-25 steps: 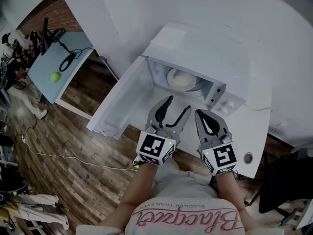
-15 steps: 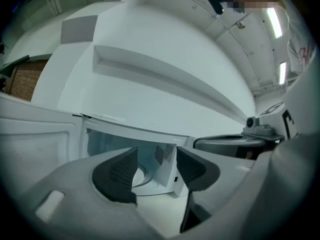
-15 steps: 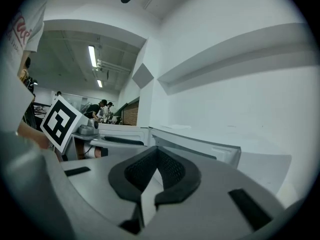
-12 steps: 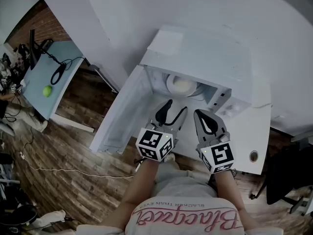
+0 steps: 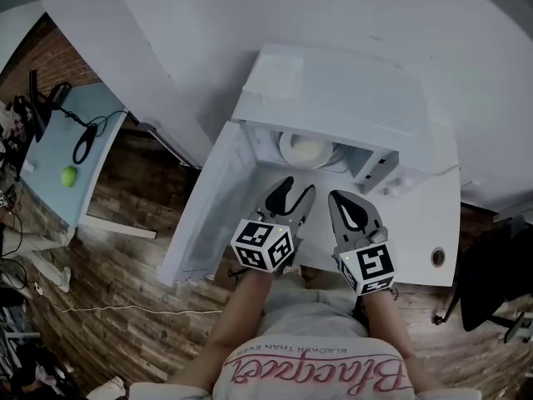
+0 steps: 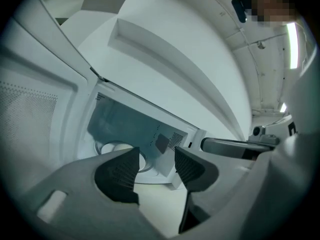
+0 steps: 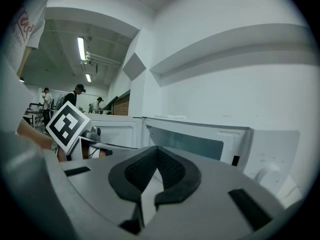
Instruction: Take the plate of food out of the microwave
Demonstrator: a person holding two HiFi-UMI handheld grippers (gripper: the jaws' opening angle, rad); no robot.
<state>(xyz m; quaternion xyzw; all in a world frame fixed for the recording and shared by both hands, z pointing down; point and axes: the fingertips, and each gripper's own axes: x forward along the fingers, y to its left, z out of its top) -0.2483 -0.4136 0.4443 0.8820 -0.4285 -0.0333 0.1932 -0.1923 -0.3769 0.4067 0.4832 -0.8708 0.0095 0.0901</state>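
In the last second I have leaned in. The microwave [image 5: 333, 90] now sits squarely ahead of my tongs in the head view, and both tips are nearer its open mouth than they were. The door [image 5: 208, 211] hangs swung out to my left. The plate of food [image 5: 306, 149] rests where it was, inside the cavity, untouched. My left tongs [image 5: 298, 188] are released, with nothing between the jaws, which are closing a little. My right tongs [image 5: 343, 202] are clenched on nothing. I judge the approach nearly done; reaching in for the plate comes next.
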